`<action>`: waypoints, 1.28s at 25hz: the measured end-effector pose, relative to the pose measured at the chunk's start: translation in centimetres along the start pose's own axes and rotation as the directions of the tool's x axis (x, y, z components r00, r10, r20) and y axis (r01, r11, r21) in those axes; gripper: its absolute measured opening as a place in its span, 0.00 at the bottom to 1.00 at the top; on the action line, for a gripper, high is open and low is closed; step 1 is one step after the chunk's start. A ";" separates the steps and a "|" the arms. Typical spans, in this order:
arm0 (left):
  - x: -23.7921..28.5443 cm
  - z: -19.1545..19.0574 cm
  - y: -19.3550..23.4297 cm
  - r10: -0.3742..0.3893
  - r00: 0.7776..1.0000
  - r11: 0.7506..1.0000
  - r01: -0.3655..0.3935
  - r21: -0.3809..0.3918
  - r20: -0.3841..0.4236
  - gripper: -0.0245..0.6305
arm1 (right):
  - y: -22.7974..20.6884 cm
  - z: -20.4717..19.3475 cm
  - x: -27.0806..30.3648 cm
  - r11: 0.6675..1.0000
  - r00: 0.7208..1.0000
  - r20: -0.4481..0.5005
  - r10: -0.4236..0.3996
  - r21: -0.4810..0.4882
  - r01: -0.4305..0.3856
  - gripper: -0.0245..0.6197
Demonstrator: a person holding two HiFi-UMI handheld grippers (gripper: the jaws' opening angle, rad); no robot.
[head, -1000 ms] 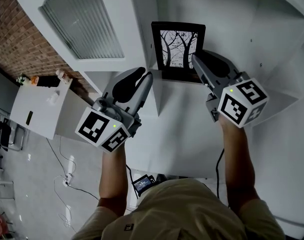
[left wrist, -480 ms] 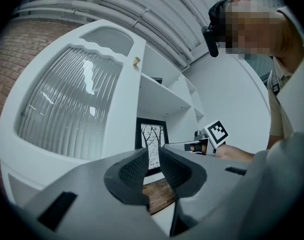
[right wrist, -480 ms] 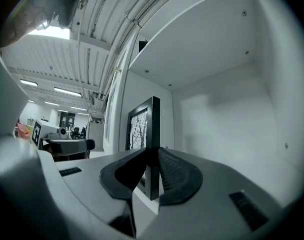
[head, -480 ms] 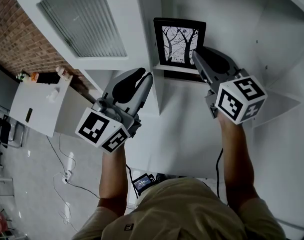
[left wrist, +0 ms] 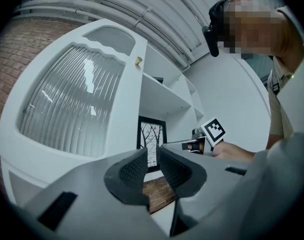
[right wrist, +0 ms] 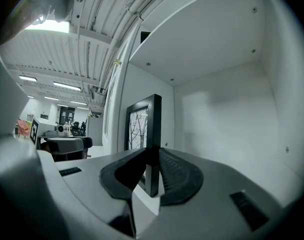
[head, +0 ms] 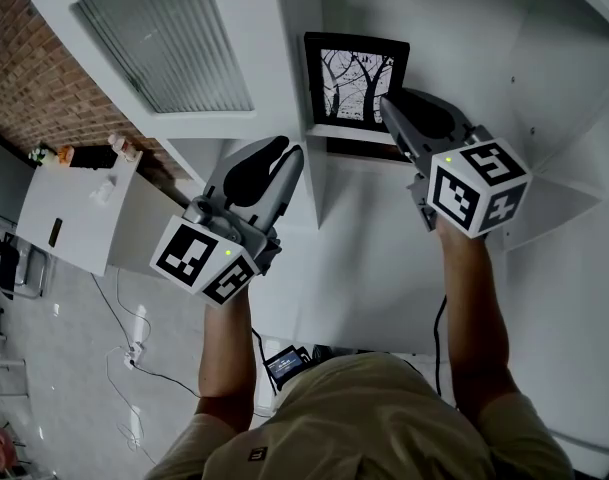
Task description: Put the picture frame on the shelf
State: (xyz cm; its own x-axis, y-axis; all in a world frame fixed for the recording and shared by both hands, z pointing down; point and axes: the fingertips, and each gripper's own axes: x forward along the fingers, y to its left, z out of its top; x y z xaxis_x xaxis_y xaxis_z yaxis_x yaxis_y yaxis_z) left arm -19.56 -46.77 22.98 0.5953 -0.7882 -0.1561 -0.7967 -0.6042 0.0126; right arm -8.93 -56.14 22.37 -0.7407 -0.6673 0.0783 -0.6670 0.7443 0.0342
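The picture frame (head: 356,88) is black with a bare-tree print and stands upright inside the white shelf unit (head: 364,238). My right gripper (head: 389,118) is shut on its right edge, and the frame's black edge (right wrist: 152,134) sits pinched between the two pads. The left gripper view shows the frame (left wrist: 151,141) beyond the jaws, inside the compartment. My left gripper (head: 289,153) hovers left of the frame, in front of the cabinet's upright panel. Its jaws (left wrist: 152,156) stand slightly apart with nothing between them.
A cabinet door with ribbed glass (head: 174,48) stands open at the left. The compartment has a top board (right wrist: 206,34) and a back wall (right wrist: 226,114). A brick wall (head: 24,78) and a white table (head: 79,208) lie far left, with cables (head: 134,358) on the floor.
My right gripper and the frame have shifted slightly farther into the shelf compartment and a little to the left. The left gripper has stayed in place.
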 end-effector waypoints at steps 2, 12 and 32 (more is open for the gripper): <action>-0.2 0.0 0.0 0.000 1.000 1.000 0.000 -0.001 0.000 0.15 | 0.0 0.0 0.0 1.000 1.000 -0.003 -0.001 0.000 0.001 0.16; -0.8 0.1 0.0 0.001 1.000 1.000 -0.001 -0.002 0.001 0.15 | 0.1 0.0 0.0 1.000 1.000 -0.006 -0.014 -0.009 0.014 0.16; -2.4 0.5 -0.6 0.005 1.000 1.000 -0.005 0.003 0.003 0.15 | -0.2 0.5 -1.4 0.999 0.998 0.028 -0.053 0.006 0.053 0.22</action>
State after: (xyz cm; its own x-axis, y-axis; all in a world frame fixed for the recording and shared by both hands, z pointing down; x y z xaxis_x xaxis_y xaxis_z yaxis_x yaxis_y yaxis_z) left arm -20.57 -44.52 22.85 0.5909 -0.7910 -0.1588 -0.8000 -0.5998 0.0108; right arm -7.77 -55.36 21.75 -0.7063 -0.7063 0.0488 -0.7056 0.7079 0.0323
